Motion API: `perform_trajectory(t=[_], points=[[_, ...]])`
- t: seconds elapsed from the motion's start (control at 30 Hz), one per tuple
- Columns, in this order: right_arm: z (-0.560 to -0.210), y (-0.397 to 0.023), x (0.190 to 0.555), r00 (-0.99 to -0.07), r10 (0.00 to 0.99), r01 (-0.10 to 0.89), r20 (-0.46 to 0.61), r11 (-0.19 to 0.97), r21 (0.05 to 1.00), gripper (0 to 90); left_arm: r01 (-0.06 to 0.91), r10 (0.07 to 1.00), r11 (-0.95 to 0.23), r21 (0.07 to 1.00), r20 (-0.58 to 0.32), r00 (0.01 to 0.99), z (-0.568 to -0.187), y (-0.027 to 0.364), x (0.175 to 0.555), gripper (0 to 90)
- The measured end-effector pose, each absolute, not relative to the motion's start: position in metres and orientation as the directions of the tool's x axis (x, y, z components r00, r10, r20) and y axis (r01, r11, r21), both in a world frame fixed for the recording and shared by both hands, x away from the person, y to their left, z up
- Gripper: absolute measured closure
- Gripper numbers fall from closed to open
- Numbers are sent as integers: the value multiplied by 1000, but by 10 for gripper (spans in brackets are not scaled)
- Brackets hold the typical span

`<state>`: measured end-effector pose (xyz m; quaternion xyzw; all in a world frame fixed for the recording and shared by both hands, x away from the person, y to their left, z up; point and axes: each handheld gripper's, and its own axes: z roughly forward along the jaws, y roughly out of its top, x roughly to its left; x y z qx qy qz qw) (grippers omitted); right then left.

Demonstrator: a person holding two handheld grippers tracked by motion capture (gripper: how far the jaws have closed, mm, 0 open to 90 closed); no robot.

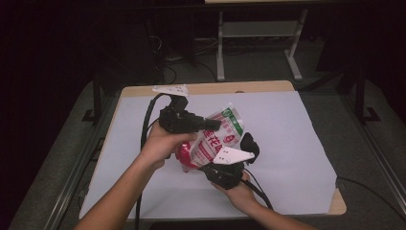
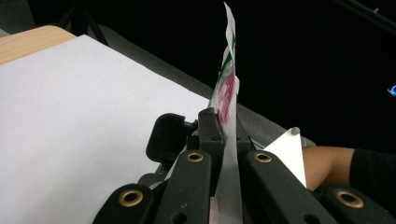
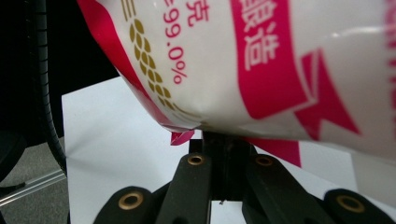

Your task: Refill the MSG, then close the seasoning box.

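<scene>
A white, red and green pouch (image 1: 218,136) is held up off the white sheet (image 1: 287,139) that covers the table (image 1: 268,86), over the middle of that sheet. Both tools grip it.

The left gripper (image 1: 215,123) comes in level from the pouch's left side. In the left gripper view its jaws are closed on the thin flat edge of the pouch (image 2: 227,98), which stands upright between them like a blade, the green and red print showing just above the jaw tips. The left hand (image 1: 160,143) holds the tool's body beside the pouch, and its cable (image 1: 146,120) loops away from the pouch toward the sheet's left edge.

The right gripper (image 1: 201,167) sits below the pouch, at its lower red corner. In the right gripper view its jaws are drawn together under the bulging bottom of the pouch (image 3: 261,65); they seem to pinch the bottom seam, though the exact pinch point is hidden by the bulge. The right hand (image 1: 242,194) holds that tool on the pouch's near side, with the grey plate (image 1: 233,155) on top of it overlapping the pouch's lower right edge.
</scene>
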<state>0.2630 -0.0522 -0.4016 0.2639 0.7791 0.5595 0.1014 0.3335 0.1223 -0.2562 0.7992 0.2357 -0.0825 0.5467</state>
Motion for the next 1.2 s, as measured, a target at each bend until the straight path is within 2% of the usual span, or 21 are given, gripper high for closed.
perform_trajectory(t=[0.7, 0.97, 1.2], points=[[-395, -64, 260, -846, 522, 275, 105, 260, 926, 900, 446, 338, -248, 860, -354, 872, -266, 152, 342, 899], [-394, -70, 261, -858, 503, 274, 103, 278, 921, 900, 421, 399, -249, 872, -303, 865, -275, 163, 353, 899], [-396, -75, 261, -860, 499, 285, 107, 295, 912, 900, 451, 453, -236, 861, -313, 835, -296, 173, 377, 899]])
